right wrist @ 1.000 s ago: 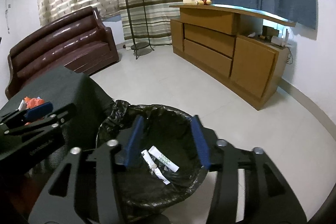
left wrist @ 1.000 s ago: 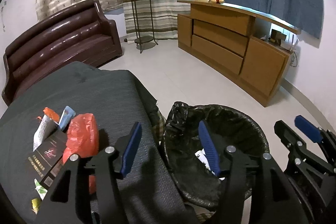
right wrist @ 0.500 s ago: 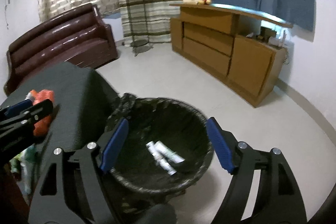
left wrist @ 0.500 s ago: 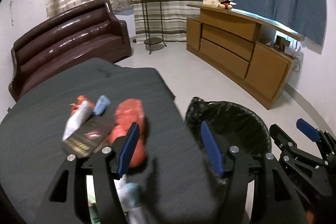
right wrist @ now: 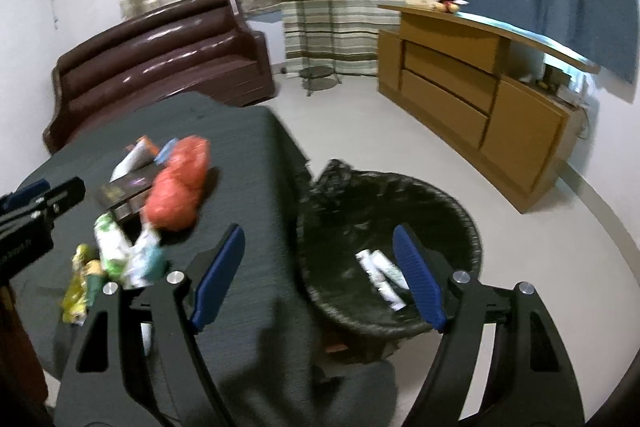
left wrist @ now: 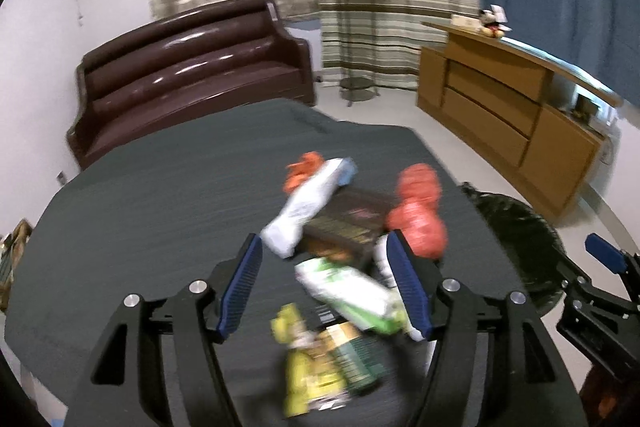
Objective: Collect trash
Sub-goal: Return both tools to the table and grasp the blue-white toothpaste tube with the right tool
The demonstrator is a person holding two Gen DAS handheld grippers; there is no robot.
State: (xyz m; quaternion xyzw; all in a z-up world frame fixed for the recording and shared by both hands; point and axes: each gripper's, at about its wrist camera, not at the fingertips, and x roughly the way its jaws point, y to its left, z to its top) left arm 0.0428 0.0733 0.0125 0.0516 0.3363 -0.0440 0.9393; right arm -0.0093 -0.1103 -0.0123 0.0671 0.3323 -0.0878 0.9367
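Left jaws widening over the litter heap; the bin waits off the desk's right edge.

The left gripper [left wrist: 324,283] hangs above the trash pile [left wrist: 340,251] on the dark desk [left wrist: 160,219], jaws opening with nothing pinched; a green-white packet [left wrist: 352,293] lies between them, long axis running from 10 to 4 o'clock. The right gripper [right wrist: 320,281], spread and empty, straddles the desk edge; the black-lined bin [right wrist: 440,203] sits at its 1 o'clock, the pile at 10. The left hand is nearer the pile. Bare floor surrounds the bin.

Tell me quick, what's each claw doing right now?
Left claw: jaws opening, holding nothing, over the trash pile.
Right claw: open, empty, by the bin.
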